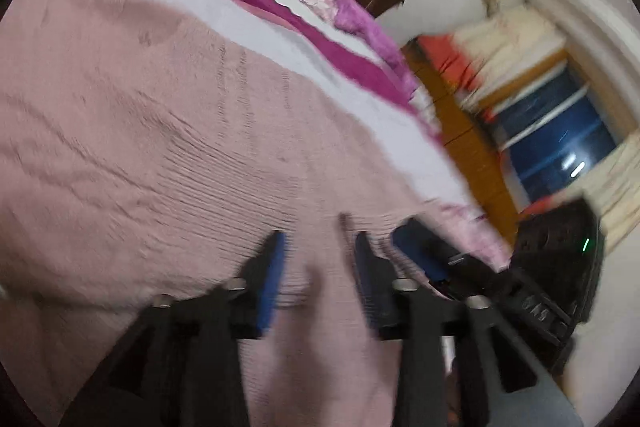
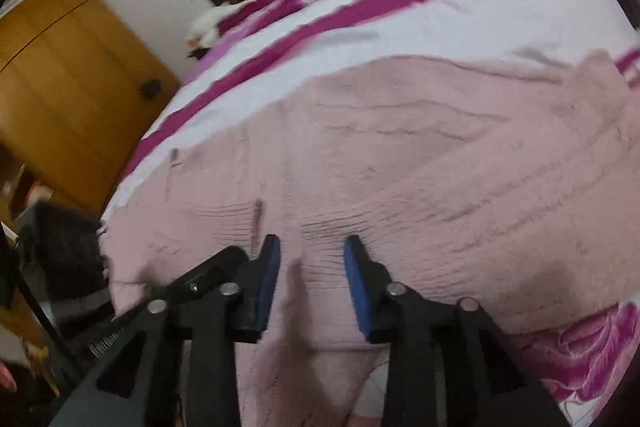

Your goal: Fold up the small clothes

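Both grippers (image 1: 320, 243) (image 2: 310, 245) agape over pink knit garment (image 2: 400, 167) on bed (image 2: 400, 27).

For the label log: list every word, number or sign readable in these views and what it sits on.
None can be read.
Pale embossed marks on the right gripper's black body: too blurred.
Embossed lettering on the left gripper's black frame: too blurred.
Pink knit garment: no print shows.

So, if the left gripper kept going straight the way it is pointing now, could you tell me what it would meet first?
Most likely the pink knitted garment lying on the bed: the left gripper is open, low over it and pointing across it. Blur makes the gap hard to judge.
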`<state>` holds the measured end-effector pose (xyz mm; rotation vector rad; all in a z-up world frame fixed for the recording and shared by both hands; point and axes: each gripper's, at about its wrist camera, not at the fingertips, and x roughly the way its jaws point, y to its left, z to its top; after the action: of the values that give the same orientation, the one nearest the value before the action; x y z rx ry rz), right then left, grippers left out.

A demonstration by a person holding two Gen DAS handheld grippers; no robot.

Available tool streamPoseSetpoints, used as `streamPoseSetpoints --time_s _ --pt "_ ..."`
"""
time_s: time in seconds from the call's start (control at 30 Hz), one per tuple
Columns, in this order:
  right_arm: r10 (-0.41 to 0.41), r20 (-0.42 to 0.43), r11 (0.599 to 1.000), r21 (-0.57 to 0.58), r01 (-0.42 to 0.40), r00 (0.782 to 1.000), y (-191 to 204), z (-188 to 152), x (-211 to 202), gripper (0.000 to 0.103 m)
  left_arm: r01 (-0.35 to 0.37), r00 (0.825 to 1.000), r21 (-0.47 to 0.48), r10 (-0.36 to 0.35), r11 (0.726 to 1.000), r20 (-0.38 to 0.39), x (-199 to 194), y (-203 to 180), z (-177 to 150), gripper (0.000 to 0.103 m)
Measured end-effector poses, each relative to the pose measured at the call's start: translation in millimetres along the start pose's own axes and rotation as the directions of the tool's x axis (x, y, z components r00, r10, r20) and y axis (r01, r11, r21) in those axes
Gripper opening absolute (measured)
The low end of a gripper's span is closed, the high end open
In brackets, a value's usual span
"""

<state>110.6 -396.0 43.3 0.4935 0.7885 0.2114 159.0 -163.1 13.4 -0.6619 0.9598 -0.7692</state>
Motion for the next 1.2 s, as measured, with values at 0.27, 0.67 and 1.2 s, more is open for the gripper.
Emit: streamPoseSetpoints --time_s 0.27,0.67,1.2 --pt "0.029 0.438 0.972 0.197 -0.127 0.899 -63 9 -113 0.08 0.036 0.997 -0.133 -0.046 0.99 -0.067 20 -8 0 0.036" --pt "0.185 0.398 0.786 0.489 -0.378 0.899 -124 -19 -73 0.076 -0.07 0.99 -0.065 0.062 0.995 -0.129 61 -42 -17 0.036" --pt "-0.178 0.2 0.953 0.279 0.119 0.964 -84 20 -82 0.075 -0.16 0.987 0.2 0.158 0.967 0.022 -13 -112 58 0.0"
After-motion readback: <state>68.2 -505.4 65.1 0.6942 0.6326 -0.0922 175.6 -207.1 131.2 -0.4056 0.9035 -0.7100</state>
